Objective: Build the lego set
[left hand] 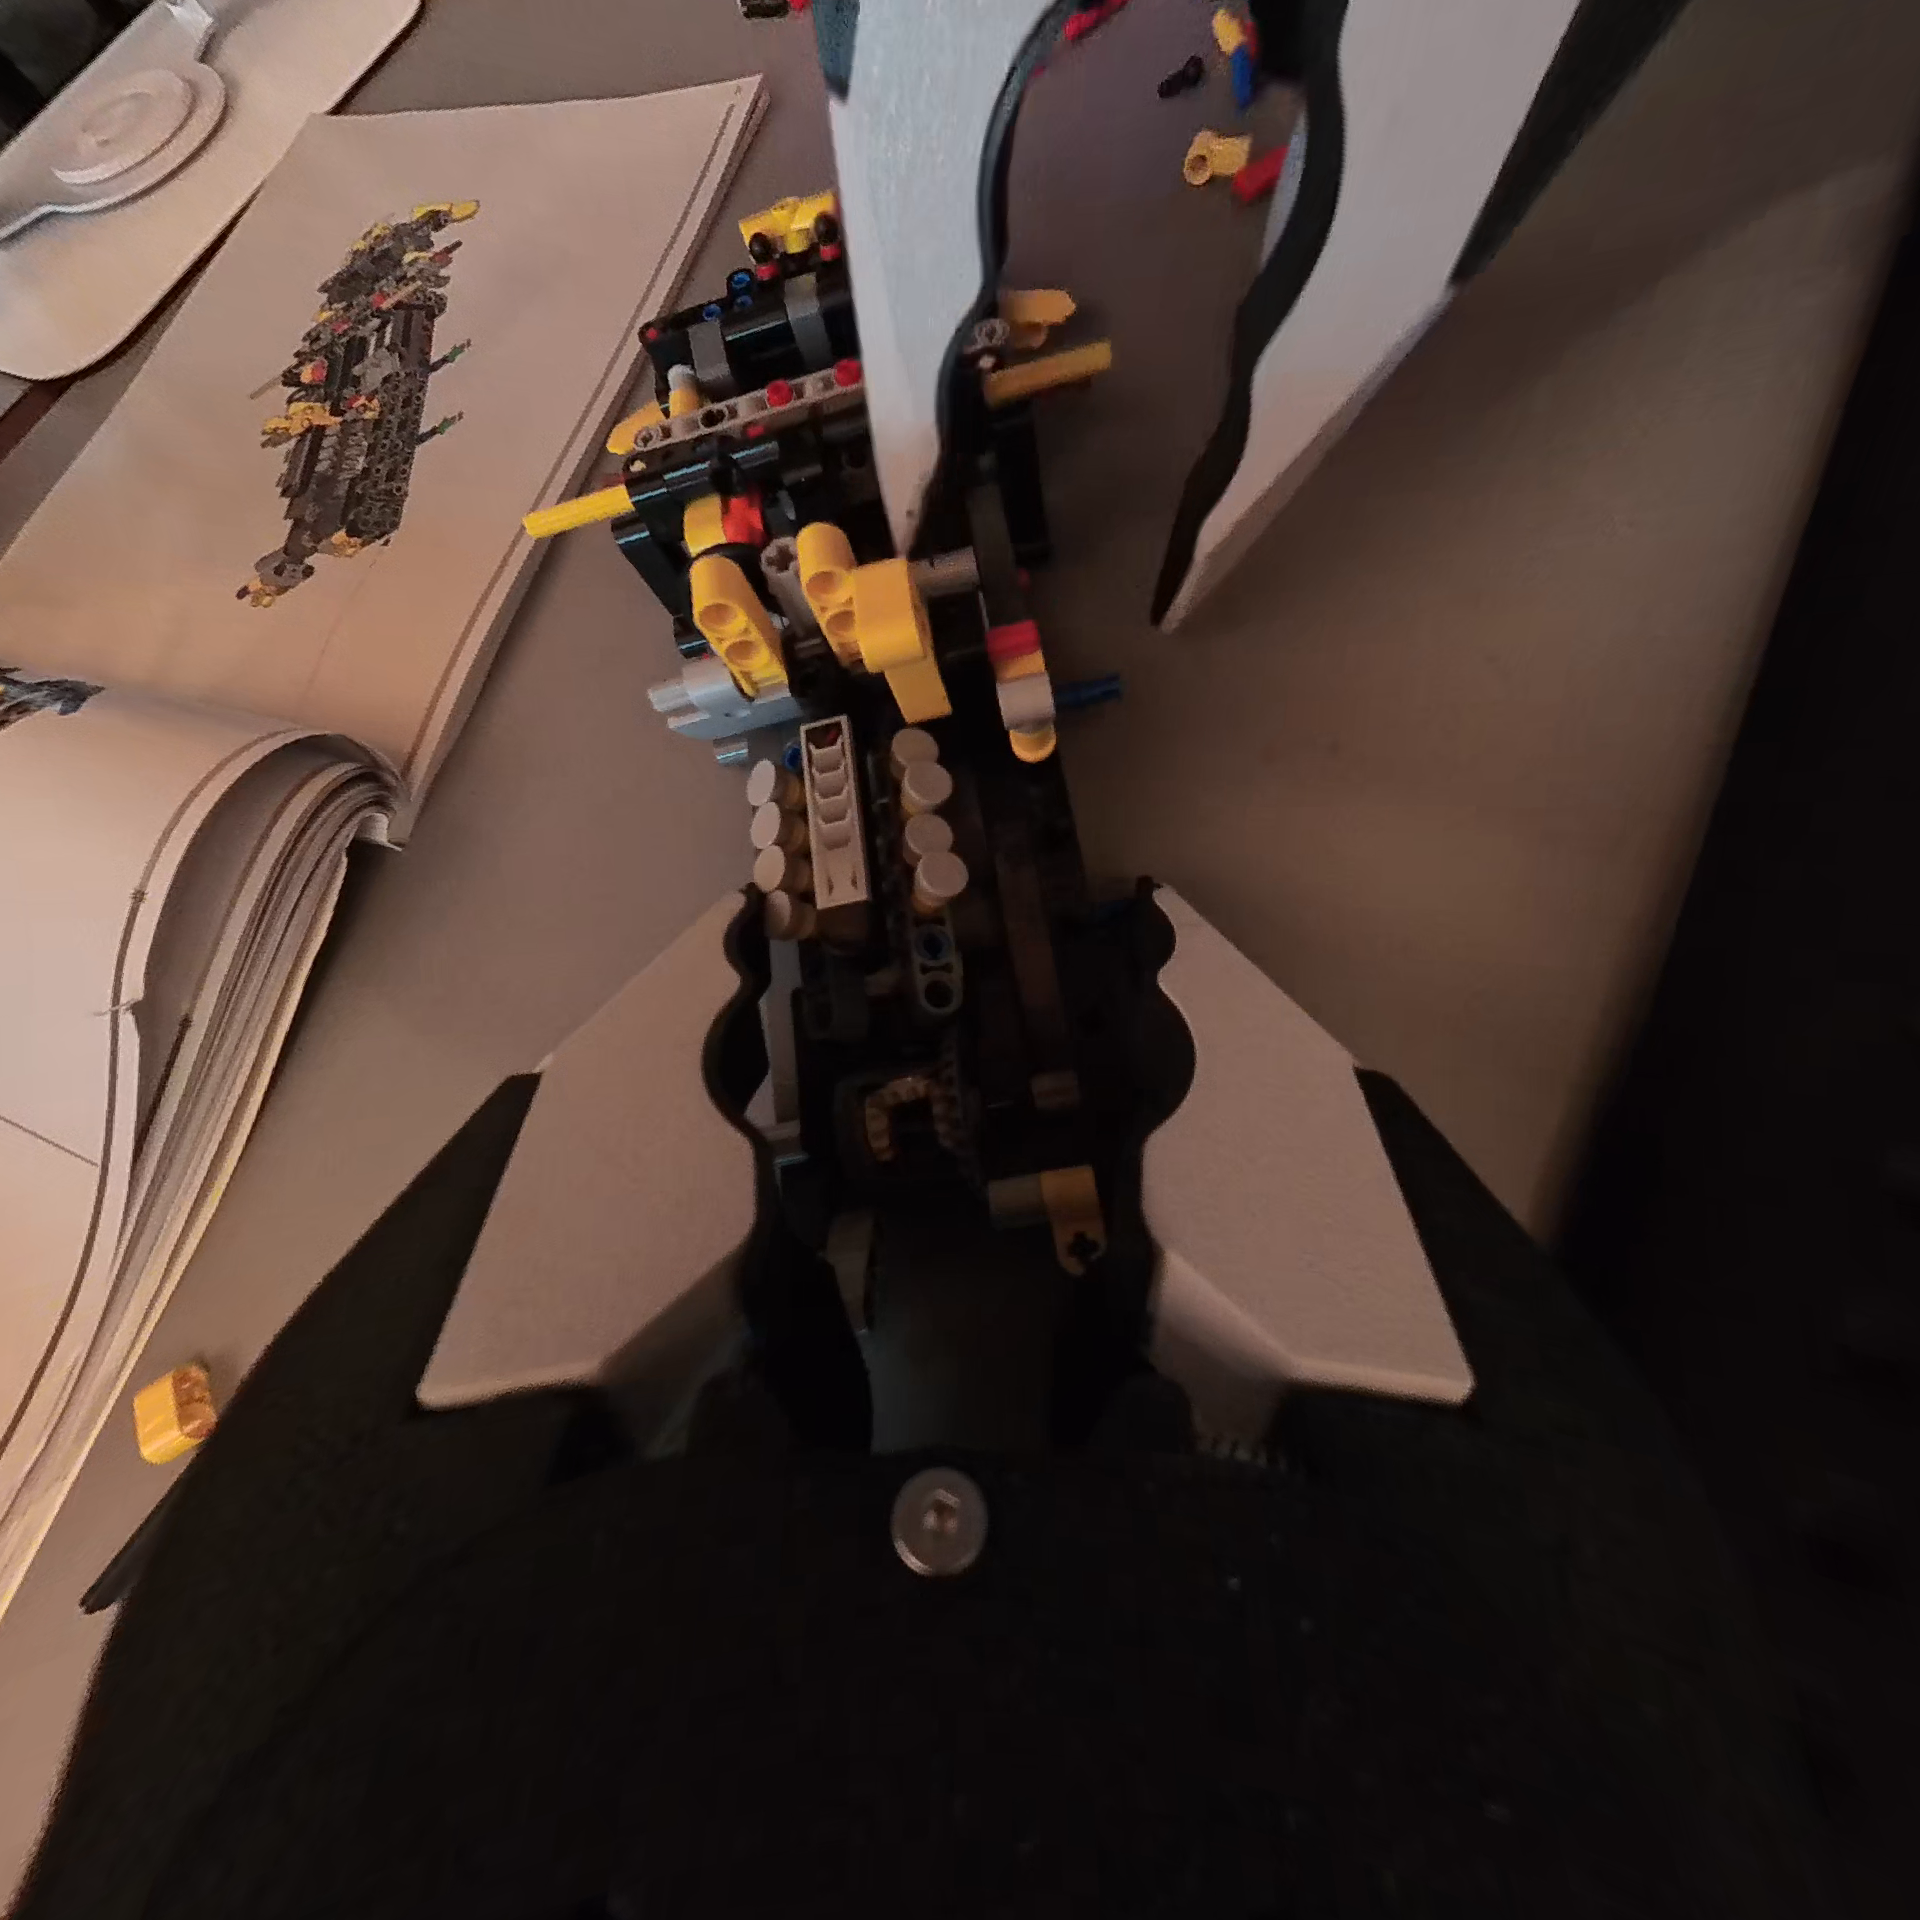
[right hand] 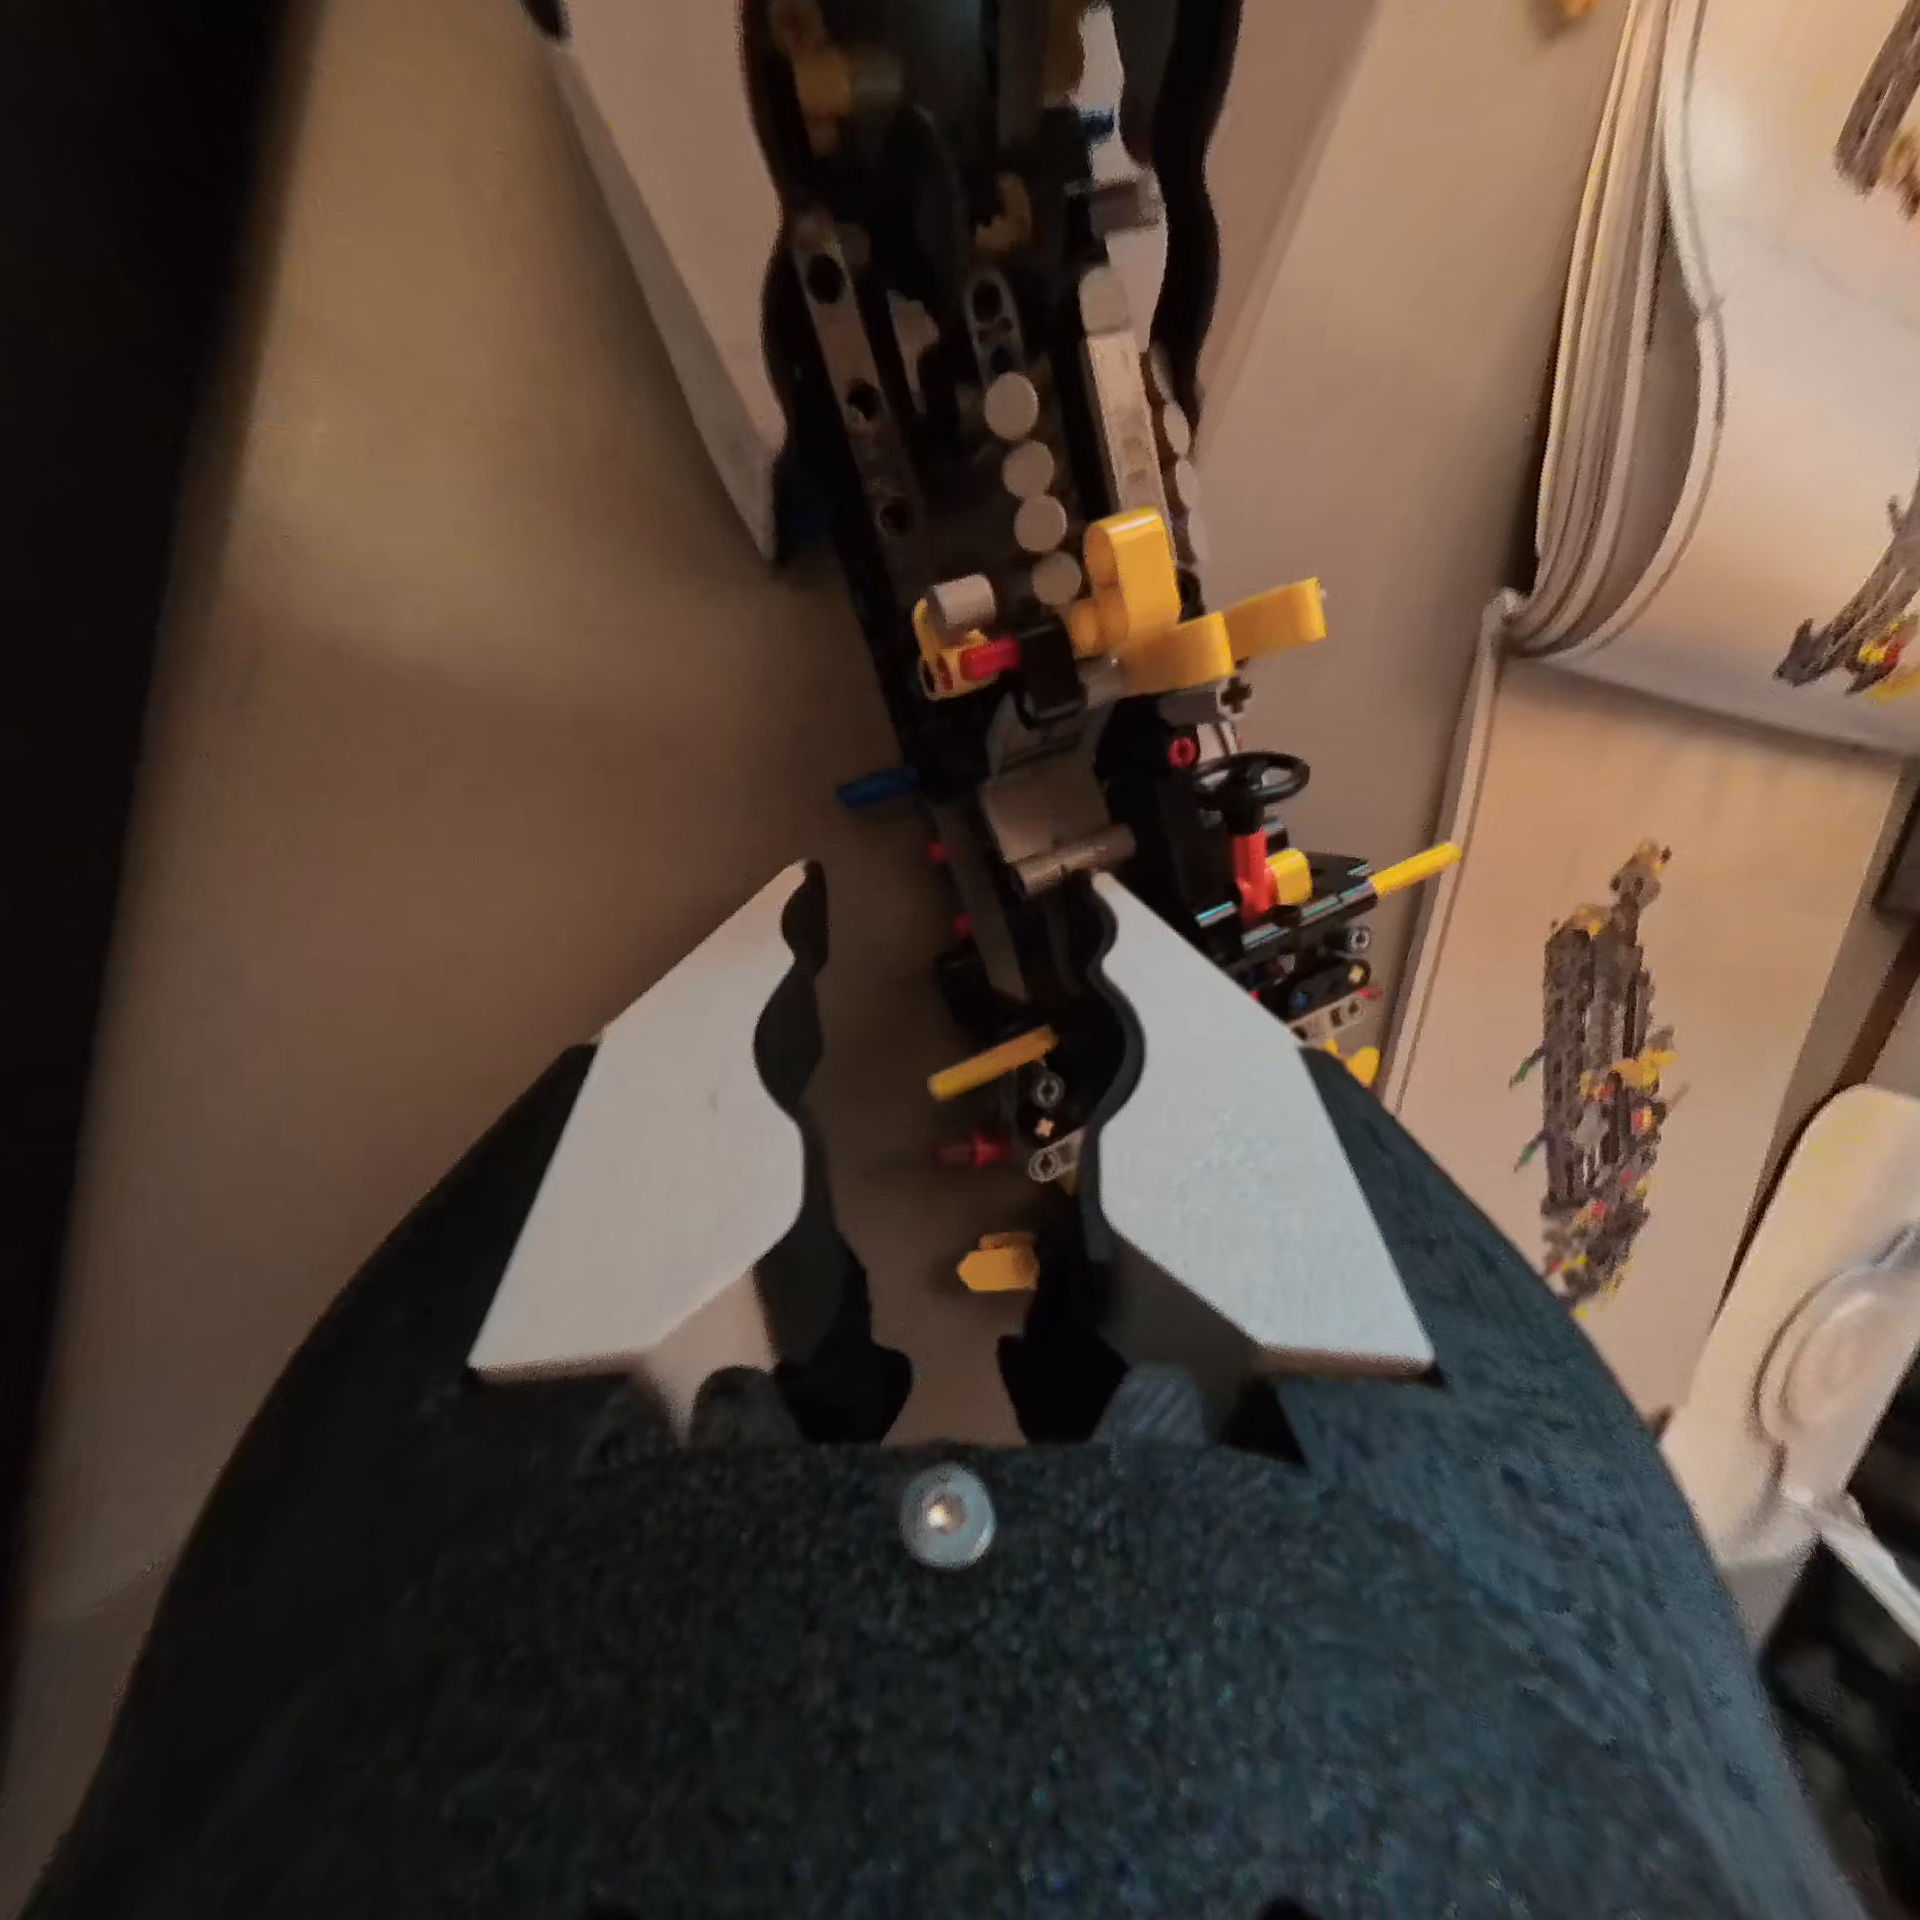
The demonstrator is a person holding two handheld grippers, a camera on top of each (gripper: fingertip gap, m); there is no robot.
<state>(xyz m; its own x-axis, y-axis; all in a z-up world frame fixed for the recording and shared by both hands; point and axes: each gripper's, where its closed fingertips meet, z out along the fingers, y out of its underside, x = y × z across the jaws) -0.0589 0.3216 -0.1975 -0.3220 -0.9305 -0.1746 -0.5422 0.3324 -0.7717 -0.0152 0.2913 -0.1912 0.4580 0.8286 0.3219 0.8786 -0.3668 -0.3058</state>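
A long black, yellow and grey lego model [left hand: 914,644] lies on the tan table, running away from the left wrist camera. My left gripper [left hand: 948,899] is shut on its near end, with a wavy black pad on each side. The same grip shows at the top of the right wrist view [right hand: 987,488]. My right gripper [right hand: 954,878] is open at the model's other end [right hand: 1143,623]. Its right finger [right hand: 1195,1122] lies against the model's side and its left finger stands apart over bare table. The right gripper also shows in the left wrist view [left hand: 1039,577]. A yellow axle [right hand: 987,1065] and a small yellow part [right hand: 997,1270] show between its fingers.
An open instruction booklet [left hand: 364,416] lies left of the model; it also shows in the right wrist view [right hand: 1662,935]. A loose yellow piece [left hand: 175,1413] sits by the booklet's near corner. Several small loose parts [left hand: 1216,156] lie at the far right. The table edge [left hand: 1662,935] drops into dark on the right.
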